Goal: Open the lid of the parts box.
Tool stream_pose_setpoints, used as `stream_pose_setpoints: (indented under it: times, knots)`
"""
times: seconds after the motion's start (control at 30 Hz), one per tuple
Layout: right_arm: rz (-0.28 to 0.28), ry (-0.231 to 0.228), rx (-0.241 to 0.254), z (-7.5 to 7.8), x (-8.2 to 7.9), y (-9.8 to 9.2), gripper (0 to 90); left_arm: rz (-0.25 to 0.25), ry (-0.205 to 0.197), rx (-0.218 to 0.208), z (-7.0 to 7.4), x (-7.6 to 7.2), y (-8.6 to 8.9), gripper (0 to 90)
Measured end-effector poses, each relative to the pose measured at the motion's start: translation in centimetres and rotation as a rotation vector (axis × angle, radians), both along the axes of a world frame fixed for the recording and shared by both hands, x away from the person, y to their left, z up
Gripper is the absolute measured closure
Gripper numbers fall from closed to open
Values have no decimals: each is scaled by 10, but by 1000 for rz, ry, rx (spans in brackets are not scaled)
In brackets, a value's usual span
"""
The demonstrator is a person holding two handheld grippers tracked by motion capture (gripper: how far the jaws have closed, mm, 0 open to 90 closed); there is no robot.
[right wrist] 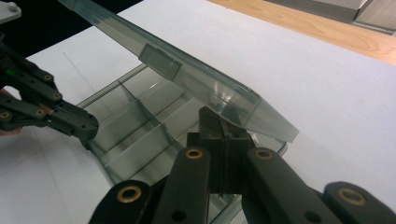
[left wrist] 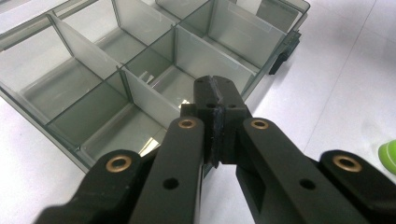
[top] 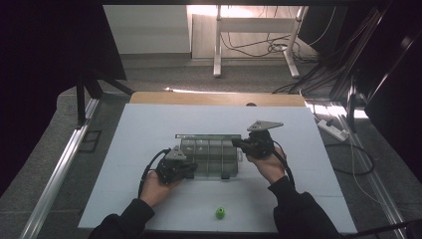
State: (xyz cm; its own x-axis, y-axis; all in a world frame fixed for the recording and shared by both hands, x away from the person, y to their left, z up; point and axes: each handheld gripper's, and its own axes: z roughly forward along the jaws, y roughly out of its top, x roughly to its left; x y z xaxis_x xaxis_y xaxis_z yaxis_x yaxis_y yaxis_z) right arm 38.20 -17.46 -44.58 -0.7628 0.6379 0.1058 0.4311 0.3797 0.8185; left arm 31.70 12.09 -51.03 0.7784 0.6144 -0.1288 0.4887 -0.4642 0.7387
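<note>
White, matte surface (top: 149,129) carries a smoky clear plastic divider box (top: 211,159), its lid (right wrist: 187,74) raised, flanked by left gripper (top: 191,168) and right gripper (top: 238,143), both jaws clenched empty.

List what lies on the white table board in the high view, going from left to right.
Left gripper, black with a grey plate on top, then the clear smoky plastic compartment box, then the small green object near the front edge, then the right gripper, black with a grey three-cornered plate.
</note>
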Motion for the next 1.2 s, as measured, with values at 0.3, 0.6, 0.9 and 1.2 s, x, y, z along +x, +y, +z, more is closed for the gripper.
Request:
stream_pose_setpoints:
  times: [0.3, 0.6, 0.9, 1.2]
  knots:
    - [-4, -8, 2, 0, 10, 2, 893, -1, 1, -3, 0, 0, 0, 887]
    - [-6, -14, 0, 0, 18, 6, 894, -4, 3, -8, -1, 1, 1, 887]
    - [-23, -25, 8, 3, 28, 6, 893, -3, 10, -16, -1, 1, 1, 887]
    - [-31, -26, 18, 4, 37, 7, 893, -5, 15, -20, -1, 2, 1, 887]
